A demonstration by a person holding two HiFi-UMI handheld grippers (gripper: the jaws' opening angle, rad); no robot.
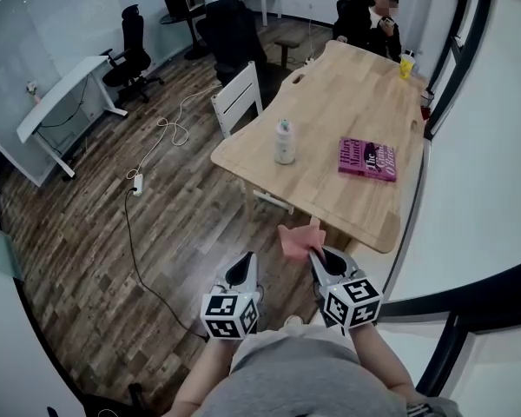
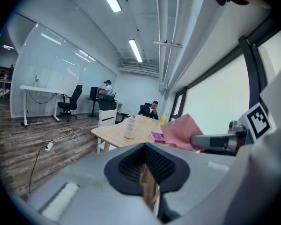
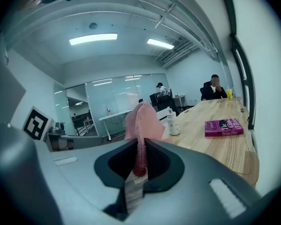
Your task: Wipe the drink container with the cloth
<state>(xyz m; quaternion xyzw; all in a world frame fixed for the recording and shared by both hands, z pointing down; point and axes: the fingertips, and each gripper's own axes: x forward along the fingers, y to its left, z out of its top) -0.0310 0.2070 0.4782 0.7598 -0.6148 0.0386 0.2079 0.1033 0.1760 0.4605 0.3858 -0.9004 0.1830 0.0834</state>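
Seemingly unwiped, the white plastic bottle (image 1: 284, 142) stood well apart; right gripper (image 1: 319, 252) pinched a pink knitted cloth (image 1: 297, 240), left gripper (image 1: 246, 261) closed, empty.

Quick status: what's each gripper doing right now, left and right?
Left gripper: closed, nothing between its jaws.
Right gripper: closed on the pink cloth.

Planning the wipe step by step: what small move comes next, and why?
Probably step forward and carry the right gripper toward the drink container. Its jaws are shut on the pink cloth, but the container stands upright out on the table, well apart from both grippers. The left gripper is shut and empty.
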